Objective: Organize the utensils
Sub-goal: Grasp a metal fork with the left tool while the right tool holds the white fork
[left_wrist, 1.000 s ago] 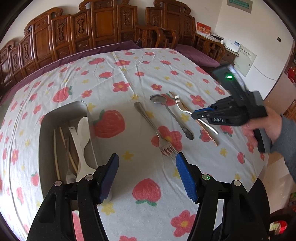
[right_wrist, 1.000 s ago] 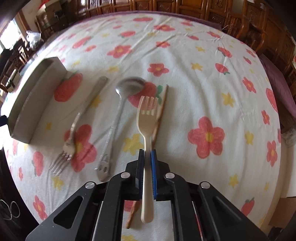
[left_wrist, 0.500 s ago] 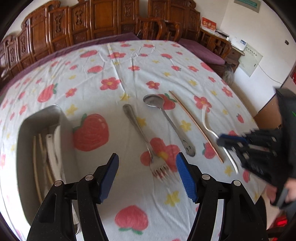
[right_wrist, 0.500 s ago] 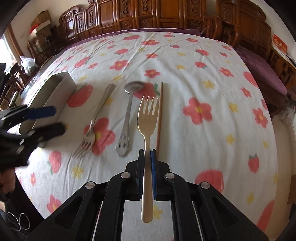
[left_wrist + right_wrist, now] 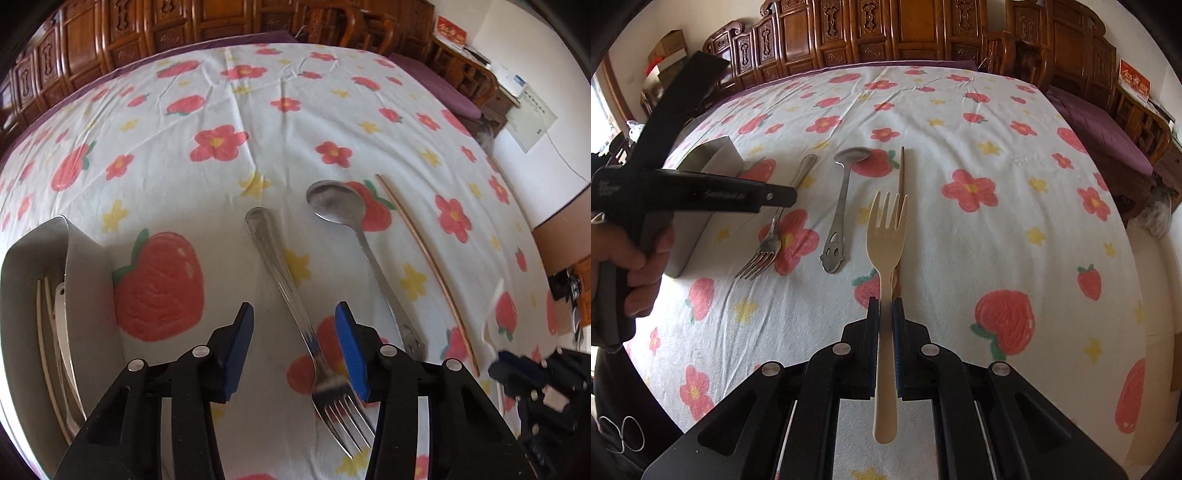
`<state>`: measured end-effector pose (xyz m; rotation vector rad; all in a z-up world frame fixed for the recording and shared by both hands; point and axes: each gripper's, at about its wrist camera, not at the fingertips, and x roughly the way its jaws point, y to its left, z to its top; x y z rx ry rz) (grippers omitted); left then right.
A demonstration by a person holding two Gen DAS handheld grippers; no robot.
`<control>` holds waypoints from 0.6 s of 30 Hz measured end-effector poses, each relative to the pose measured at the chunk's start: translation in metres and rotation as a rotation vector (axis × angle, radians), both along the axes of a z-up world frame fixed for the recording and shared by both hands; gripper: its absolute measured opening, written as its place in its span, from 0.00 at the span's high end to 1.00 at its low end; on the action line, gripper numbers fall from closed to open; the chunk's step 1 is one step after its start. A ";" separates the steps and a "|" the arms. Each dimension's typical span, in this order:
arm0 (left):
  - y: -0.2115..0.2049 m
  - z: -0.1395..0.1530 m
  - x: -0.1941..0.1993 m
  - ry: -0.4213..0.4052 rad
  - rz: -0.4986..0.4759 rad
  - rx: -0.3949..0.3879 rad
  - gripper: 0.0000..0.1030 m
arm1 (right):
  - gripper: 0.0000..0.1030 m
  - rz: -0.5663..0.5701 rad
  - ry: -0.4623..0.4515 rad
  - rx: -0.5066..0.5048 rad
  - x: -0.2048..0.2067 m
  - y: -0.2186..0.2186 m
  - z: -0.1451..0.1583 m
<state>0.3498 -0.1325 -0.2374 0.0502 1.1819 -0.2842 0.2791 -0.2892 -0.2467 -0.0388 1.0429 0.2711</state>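
My right gripper (image 5: pixel 885 310) is shut on a cream plastic fork (image 5: pixel 887 236) and holds it above the table, tines pointing away. My left gripper (image 5: pixel 293 325) is open, low over a metal fork (image 5: pixel 295 306) whose lower handle lies between the blue pads, nearer the right one. The metal fork (image 5: pixel 775 225) also shows in the right wrist view. A metal spoon (image 5: pixel 364 251) and a single brown chopstick (image 5: pixel 428 266) lie to its right. A grey utensil tray (image 5: pixel 85 258) at the left holds pale utensils (image 5: pixel 55 332).
The table carries a white cloth with strawberries and flowers (image 5: pixel 258 122). Carved wooden chairs (image 5: pixel 886 33) line its far side. The table edge drops off at the right. My left gripper body and hand (image 5: pixel 635 206) fill the left of the right wrist view.
My left gripper has moved forward and down over the metal fork, still open. My right gripper has drawn back and up from the table with the cream fork.
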 end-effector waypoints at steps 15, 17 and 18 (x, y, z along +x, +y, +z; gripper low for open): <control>-0.010 -0.004 -0.001 0.004 -0.038 0.082 0.93 | 0.92 -0.009 0.005 0.037 -0.005 0.002 0.001; -0.006 -0.002 -0.005 0.001 -0.039 0.074 0.93 | 0.92 -0.010 0.001 0.042 -0.007 0.005 0.005; -0.003 0.000 -0.008 -0.001 -0.037 0.069 0.93 | 0.92 -0.010 -0.001 0.043 -0.008 0.006 0.006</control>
